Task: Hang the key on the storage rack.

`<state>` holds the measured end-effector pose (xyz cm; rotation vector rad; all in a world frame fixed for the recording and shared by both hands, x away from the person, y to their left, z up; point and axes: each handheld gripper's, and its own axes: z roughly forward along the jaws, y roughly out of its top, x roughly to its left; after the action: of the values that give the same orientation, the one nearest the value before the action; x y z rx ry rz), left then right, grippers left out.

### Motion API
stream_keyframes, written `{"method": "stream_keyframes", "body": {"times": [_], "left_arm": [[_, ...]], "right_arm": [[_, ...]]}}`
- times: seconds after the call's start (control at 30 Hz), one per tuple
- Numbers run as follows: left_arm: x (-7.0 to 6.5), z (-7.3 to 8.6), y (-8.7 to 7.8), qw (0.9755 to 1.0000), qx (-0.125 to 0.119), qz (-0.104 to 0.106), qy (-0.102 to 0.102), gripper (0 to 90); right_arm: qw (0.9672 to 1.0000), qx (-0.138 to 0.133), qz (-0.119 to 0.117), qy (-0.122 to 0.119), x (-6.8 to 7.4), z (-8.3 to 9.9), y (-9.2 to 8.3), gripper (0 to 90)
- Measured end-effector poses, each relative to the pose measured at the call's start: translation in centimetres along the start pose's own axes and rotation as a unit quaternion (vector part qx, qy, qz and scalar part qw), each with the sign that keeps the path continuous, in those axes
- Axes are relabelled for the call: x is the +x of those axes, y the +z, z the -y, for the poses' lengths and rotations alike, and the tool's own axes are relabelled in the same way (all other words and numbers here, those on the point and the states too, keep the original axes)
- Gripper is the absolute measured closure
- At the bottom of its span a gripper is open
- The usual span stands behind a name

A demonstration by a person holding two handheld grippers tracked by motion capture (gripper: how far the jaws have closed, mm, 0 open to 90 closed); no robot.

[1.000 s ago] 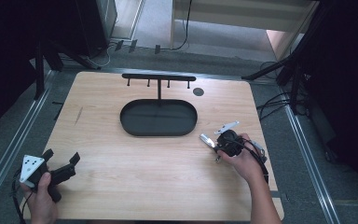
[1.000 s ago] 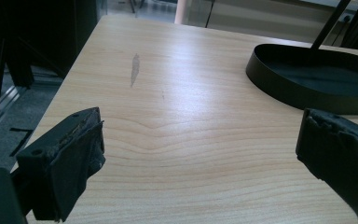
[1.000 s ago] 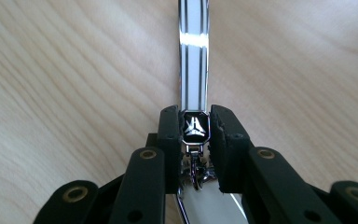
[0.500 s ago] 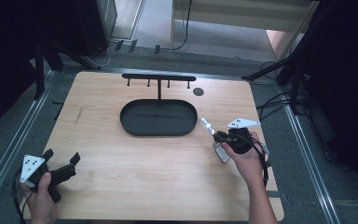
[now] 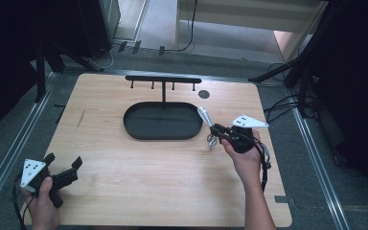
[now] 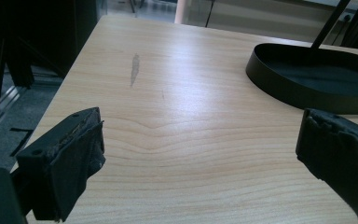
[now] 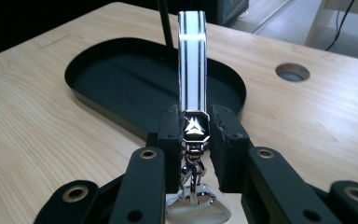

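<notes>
Keychain point(image 7: 192, 93) clamped in right gripper point(image 5: 219, 130), strap pointing at tray point(image 5: 139, 129) just beyond; left gripper point(image 5: 62, 167) spread apart, farther away.

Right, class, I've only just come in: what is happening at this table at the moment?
A person works at a light wooden table with a gripper in each hand. The right gripper is shut on a shiny metal keychain with a striped strap, holding it up just beside the black oval tray, whose post carries a bar of hooks. The left gripper rests open near the table's near left corner, holding nothing.
</notes>
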<state>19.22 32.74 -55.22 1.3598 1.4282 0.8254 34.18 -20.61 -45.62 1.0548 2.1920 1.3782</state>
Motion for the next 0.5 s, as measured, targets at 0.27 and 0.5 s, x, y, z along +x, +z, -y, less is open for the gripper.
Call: {"method": "stream_keyframes", "body": {"times": [0.27,0.5], "left_arm": [[0.0,0.0,0.0,1.0000,0.000,0.000,-0.001,1.4],[0.1,0.0,0.0,1.0000,-0.001,0.000,-0.002,1.4]], "right_arm": [[0.9997,-0.023,0.000,-0.008,1.2,-2.0,1.2,75.6],[0.9994,-0.032,-0.003,-0.010,1.4,-3.6,2.0,75.6]]}}
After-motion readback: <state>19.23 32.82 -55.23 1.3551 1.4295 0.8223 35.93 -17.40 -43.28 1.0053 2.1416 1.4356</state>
